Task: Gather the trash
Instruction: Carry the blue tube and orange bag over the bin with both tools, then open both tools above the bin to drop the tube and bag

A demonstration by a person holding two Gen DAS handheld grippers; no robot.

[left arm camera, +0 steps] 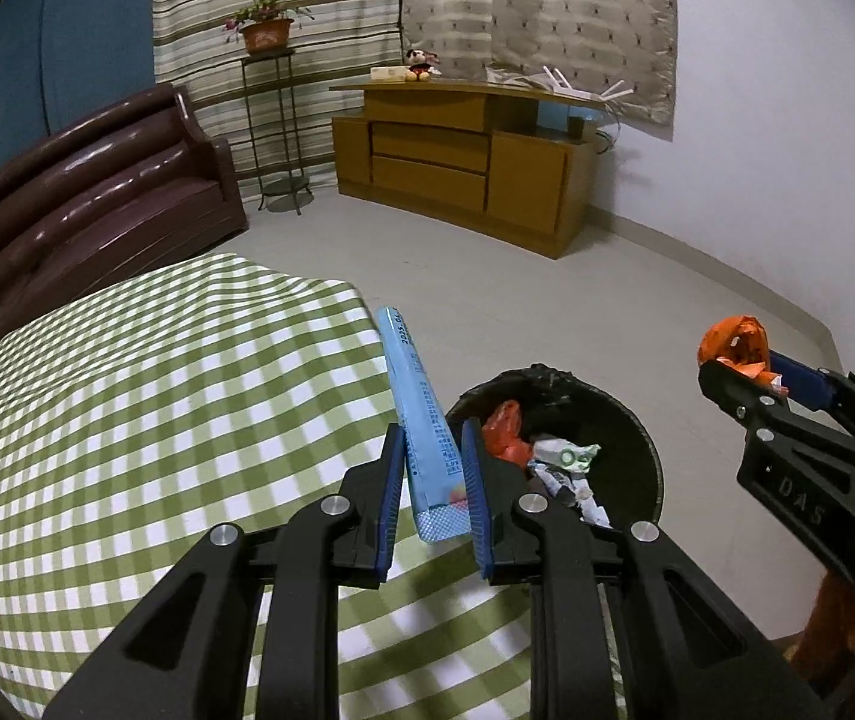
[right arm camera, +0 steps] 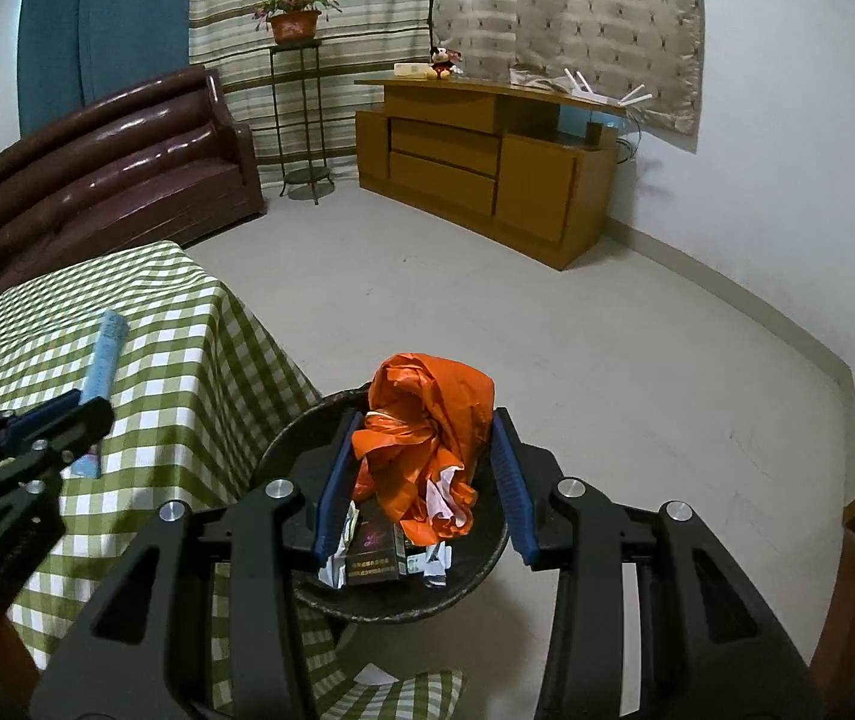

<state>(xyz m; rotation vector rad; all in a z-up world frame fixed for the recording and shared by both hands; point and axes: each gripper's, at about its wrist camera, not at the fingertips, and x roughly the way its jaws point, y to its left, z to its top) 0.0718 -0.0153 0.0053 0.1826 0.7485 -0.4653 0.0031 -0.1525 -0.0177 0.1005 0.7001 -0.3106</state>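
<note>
The left gripper [left arm camera: 432,468] and the right gripper [right arm camera: 424,468] each have both fingers pressed against something held between them.

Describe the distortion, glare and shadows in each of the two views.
Left wrist view: fisheye bends the floor edge, dark corners; glare streaks on the brown sofa; left gripper sharp on the blue packet. Right wrist view: same bending; the bin interior is shadowed under the orange bag in the right gripper.

— What sort of place is this?
— A home living room: a brown leather sofa [left arm camera: 91,192], with a potted plant [left arm camera: 265,30] and a wooden cabinet [left arm camera: 463,162] to its right.
</note>
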